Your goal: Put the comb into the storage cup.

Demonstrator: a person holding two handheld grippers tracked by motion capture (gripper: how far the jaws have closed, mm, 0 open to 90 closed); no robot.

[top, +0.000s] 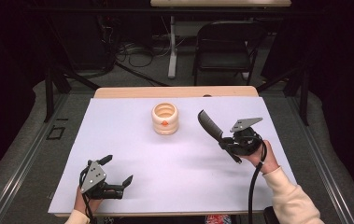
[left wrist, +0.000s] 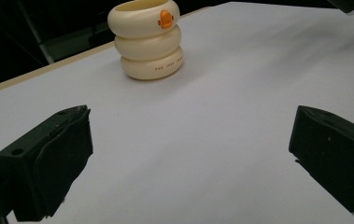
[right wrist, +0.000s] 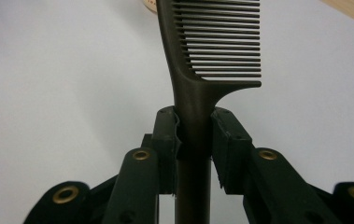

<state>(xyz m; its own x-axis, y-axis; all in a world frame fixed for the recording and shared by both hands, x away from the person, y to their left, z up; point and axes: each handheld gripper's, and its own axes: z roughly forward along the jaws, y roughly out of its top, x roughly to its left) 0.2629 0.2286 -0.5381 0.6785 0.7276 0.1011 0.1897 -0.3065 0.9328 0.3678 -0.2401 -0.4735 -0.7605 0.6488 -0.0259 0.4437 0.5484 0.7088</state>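
Note:
A dark comb (top: 210, 125) (right wrist: 210, 51) is clamped by its handle in my right gripper (top: 227, 146) (right wrist: 194, 135), which is shut on it at the right of the table; the toothed end points up and away toward the cup. A cream ribbed cup (top: 165, 119) (left wrist: 147, 39) with an orange duck bill stands upright at the middle back of the white sheet. My left gripper (top: 117, 170) (left wrist: 191, 161) rests near the front left, its jaws wide open with nothing between them, aimed toward the cup.
The white sheet (top: 132, 154) covers a wooden table (top: 174, 92). Behind the table stand a black folding chair (top: 225, 44) and a desk leg with cables on the floor. Black frame struts flank both sides.

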